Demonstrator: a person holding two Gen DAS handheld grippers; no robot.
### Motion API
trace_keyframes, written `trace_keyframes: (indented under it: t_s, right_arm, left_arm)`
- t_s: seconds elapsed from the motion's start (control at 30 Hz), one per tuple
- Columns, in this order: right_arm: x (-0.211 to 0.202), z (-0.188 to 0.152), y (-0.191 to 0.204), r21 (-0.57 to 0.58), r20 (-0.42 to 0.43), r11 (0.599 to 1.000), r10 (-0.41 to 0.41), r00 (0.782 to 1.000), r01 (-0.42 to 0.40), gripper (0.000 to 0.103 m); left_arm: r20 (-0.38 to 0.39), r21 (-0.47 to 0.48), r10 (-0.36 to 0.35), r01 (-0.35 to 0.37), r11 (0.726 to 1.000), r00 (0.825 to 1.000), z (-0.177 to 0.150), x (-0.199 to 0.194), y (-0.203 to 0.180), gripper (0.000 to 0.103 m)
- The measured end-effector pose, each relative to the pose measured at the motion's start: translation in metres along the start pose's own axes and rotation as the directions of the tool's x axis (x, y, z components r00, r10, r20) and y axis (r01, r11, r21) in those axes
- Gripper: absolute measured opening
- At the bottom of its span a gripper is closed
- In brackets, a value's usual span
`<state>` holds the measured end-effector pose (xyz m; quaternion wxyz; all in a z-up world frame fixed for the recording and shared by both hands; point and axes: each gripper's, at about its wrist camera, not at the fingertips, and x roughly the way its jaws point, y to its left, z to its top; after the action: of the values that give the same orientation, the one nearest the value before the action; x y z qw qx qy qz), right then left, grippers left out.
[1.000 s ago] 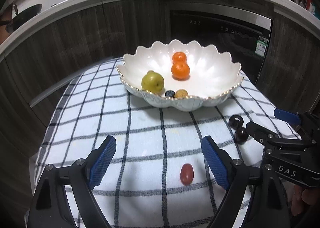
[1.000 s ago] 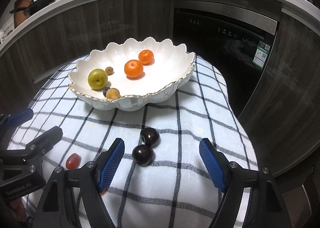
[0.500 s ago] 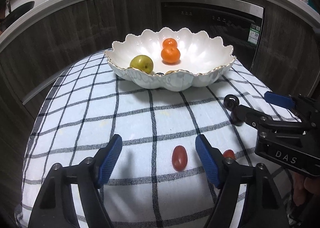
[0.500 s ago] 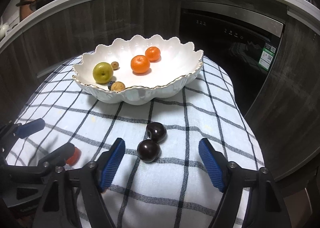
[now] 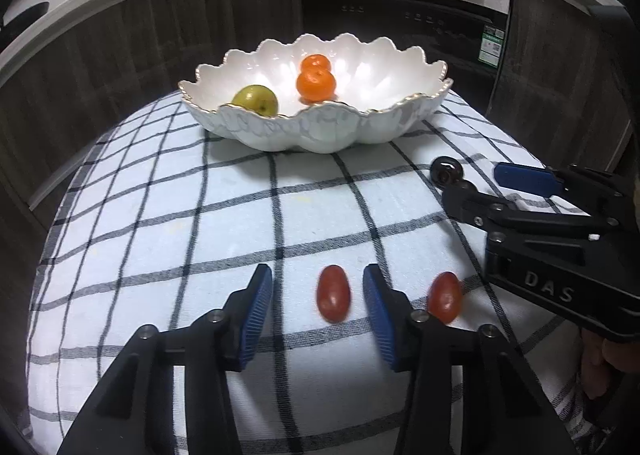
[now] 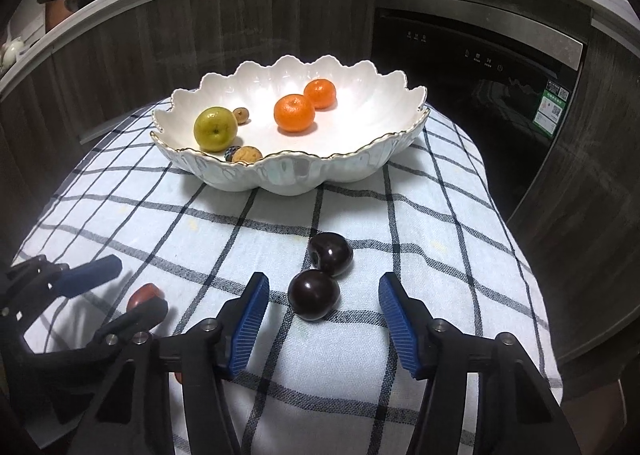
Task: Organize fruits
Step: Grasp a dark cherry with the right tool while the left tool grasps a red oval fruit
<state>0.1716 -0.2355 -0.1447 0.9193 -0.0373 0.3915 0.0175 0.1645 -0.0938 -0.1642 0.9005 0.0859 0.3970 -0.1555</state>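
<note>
A white scalloped bowl holds a green pear, two oranges and small fruits. My left gripper is open, low over the checked cloth, its jaws on either side of a red grape tomato. A second red tomato lies just right of it. My right gripper is open around the nearer of two dark plums; the other plum touches it behind.
The checked cloth covers a small table whose edges drop off on all sides. Dark cabinets and an oven stand behind. The right gripper's body sits close to the right of the left gripper.
Both grippers have moved forward and down. The left jaws have narrowed around the red tomato. The right jaws now frame the nearer plum. A second tomato has come into view.
</note>
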Motion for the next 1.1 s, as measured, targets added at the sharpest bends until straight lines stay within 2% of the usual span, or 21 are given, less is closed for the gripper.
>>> trace_keyframes:
  t_s: [0.17,0.43,0.53,1.1]
  right_arm:
    - [0.007,-0.001,0.001,0.003,-0.017,1.0,0.005,1.0,-0.005,0.054]
    - [0.017,-0.004,0.002,-0.001,-0.049,1.0,0.024,0.998,-0.025,0.031]
    - [0.016,-0.004,0.004,-0.011,-0.045,1.0,0.025,0.999,-0.025,0.03]
    - [0.004,0.001,0.002,-0.002,-0.014,1.0,0.026,1.0,-0.026,0.029]
  left_arm:
    - [0.0,0.012,-0.001,0.001,1.0,1.0,-0.001,0.002,-0.003,0.038]
    - [0.001,0.003,-0.033,0.033,0.999,0.999,-0.004,0.004,-0.002,0.024]
    - [0.002,0.01,-0.033,0.033,0.999,0.999,-0.004,0.004,-0.003,0.019]
    - [0.022,0.0,-0.019,0.019,1.0,1.0,0.005,-0.007,0.001,0.018]
